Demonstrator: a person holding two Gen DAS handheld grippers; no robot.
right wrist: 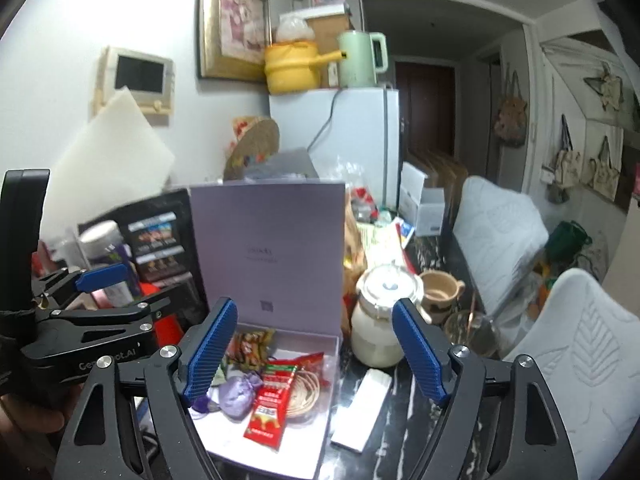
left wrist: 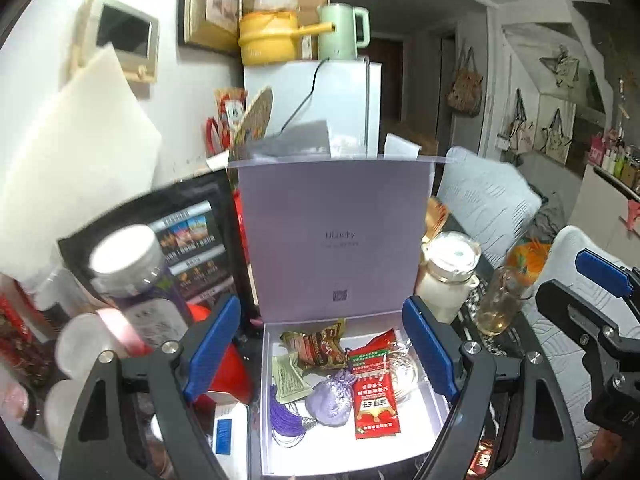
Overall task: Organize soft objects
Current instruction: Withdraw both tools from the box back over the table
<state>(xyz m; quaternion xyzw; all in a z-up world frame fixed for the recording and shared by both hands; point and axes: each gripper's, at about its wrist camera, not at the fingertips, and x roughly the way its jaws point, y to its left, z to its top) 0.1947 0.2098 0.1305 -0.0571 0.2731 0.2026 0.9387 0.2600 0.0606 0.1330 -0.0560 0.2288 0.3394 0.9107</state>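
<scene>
An open pale lilac box (left wrist: 432, 400) (right wrist: 312, 440) stands with its lid upright (left wrist: 336, 236) (right wrist: 272, 248). Inside lie a purple sachet with a tassel (left wrist: 332, 396) (right wrist: 238, 392), red snack packets (left wrist: 374, 400) (right wrist: 270, 404), a brown snack packet (left wrist: 320, 346) (right wrist: 248, 342), a green packet (left wrist: 288, 376) and a coiled clear ring (right wrist: 306, 394). My left gripper (left wrist: 320, 348) is open and empty above the box. My right gripper (right wrist: 312, 356) is open and empty above the box's right side. The left gripper also shows in the right wrist view (right wrist: 116, 292).
A glass jar of white stuff (left wrist: 444, 276) (right wrist: 384, 316) stands right of the box, with a glass (left wrist: 500, 304) and a ceramic mug (right wrist: 438, 288) beyond. A white flat packet (right wrist: 362, 412) lies on the dark table. A plastic jar (left wrist: 132, 276) and black box (left wrist: 188, 232) crowd the left. White chairs (right wrist: 580, 360) stand right.
</scene>
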